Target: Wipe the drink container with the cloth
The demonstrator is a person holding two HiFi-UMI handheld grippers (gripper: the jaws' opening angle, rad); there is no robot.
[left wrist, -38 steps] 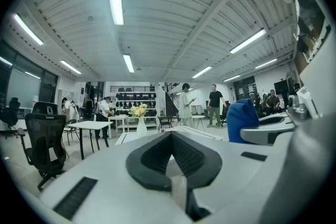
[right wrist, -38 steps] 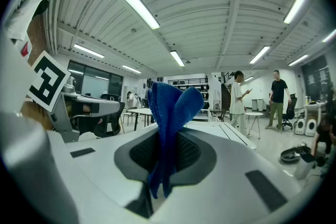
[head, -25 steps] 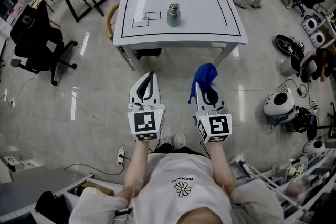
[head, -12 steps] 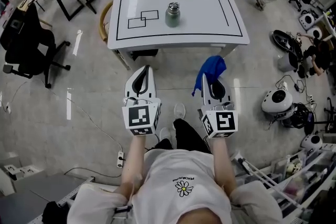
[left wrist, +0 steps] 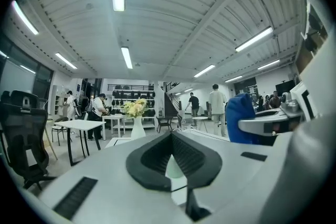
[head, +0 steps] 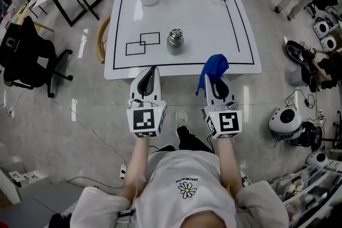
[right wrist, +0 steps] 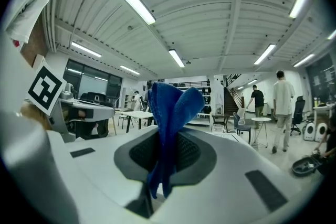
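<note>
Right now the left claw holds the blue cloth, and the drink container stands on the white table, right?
No: the blue cloth is pinched in the right claw, as the right gripper view shows. The drink container does stand on the white table.

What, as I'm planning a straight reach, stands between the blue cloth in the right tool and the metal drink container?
Nothing visible does. The right tool, shut on the blue cloth, is at the white table's near edge; only bare tabletop lies between it and the grey metal drink container.
</note>
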